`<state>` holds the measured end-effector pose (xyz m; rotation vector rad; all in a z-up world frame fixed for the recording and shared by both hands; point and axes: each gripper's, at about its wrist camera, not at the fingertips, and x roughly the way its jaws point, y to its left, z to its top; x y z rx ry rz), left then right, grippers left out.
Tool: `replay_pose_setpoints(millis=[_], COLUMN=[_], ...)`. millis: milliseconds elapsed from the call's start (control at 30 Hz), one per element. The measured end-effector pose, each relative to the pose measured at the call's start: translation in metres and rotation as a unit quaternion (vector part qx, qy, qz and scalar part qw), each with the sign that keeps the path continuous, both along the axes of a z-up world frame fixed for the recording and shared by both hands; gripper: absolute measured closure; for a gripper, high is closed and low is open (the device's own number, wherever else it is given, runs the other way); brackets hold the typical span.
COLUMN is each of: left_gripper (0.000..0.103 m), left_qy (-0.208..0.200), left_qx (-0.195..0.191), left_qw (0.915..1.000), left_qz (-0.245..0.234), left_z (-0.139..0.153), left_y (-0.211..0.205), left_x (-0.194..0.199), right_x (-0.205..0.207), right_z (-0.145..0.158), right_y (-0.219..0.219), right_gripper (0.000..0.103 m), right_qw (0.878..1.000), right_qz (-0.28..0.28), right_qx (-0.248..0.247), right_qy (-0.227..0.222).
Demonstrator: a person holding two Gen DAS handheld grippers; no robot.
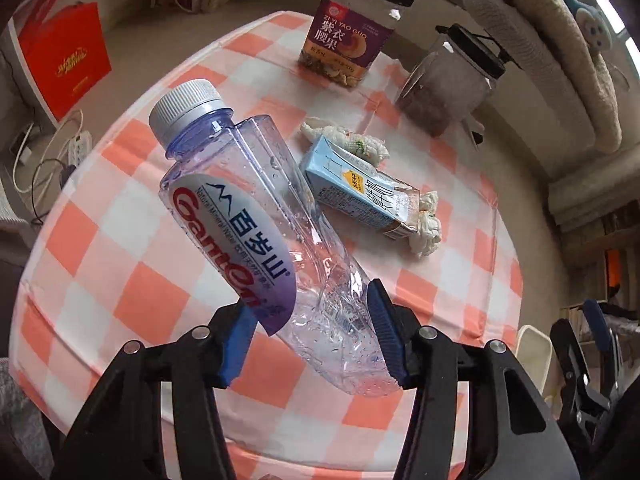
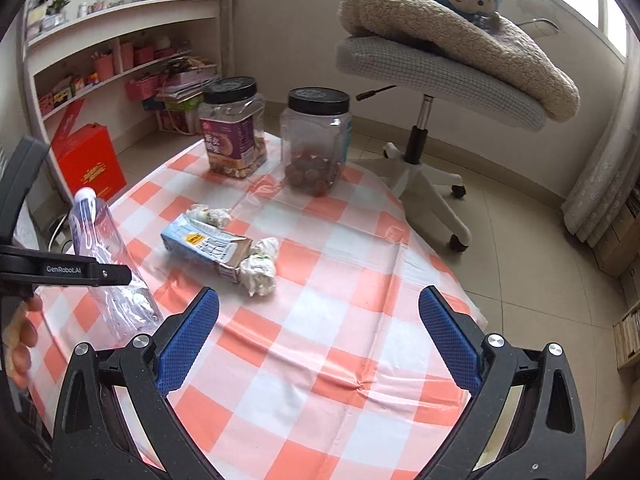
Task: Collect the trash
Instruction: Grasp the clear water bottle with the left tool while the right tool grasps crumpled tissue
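My left gripper (image 1: 312,328) is shut on the lower end of an empty clear plastic water bottle (image 1: 248,216) with a white cap, held tilted above the checked table (image 1: 120,280). The bottle (image 2: 104,256) also shows at the left of the right wrist view. A flattened light-blue milk carton (image 1: 356,188) lies on the table with crumpled white tissues (image 1: 348,138) at both ends; the carton (image 2: 208,246) and a tissue (image 2: 260,266) show in the right wrist view too. My right gripper (image 2: 320,320) is open and empty, hovering above the table's near side.
Two black-lidded clear jars stand at the table's far end: a nut jar (image 2: 234,132) and a jar of dark fruit (image 2: 316,140). An office chair (image 2: 432,80) with a blanket stands beyond. A red box (image 2: 88,160) and shelves are at the left.
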<state>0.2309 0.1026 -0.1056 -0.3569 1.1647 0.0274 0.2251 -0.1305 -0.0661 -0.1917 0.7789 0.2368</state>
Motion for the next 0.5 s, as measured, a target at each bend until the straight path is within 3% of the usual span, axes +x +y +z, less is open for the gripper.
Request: replay_pose_setpoints(millis=[67,167,333,500], left_gripper=[0.049,0.049,0.049,0.048], left_qy=[-0.025,-0.042,-0.044,-0.060], left_qx=[0.031,0.048,0.028,0.026], left_qw=[0.9989,0.9973,0.9982,0.9971], left_qz=[-0.024,-0.035,-0.029,-0.039], left_z=[0.017,0.025,0.028,0.037], left_y=[0.011,0.030,0.052,0.051], left_x=[-0.012,-0.024,-0.026,-0.031], right_x=[0.004,0.023,0.063,0.090], right_z=[-0.009,-0.026,-0.061,-0.105], right_y=[0.021,0.046,0.057,0.061], right_gripper=[0.007,0.007,0.009,0.023], right_qw=[0.999,0.996,0.996,0.993], right_qz=[0.038,0.069,0.057,0.053], right_qx=[-0.020,-0.042,-0.017,-0.004], right_qy=[0.006,0.029,0.068,0.107])
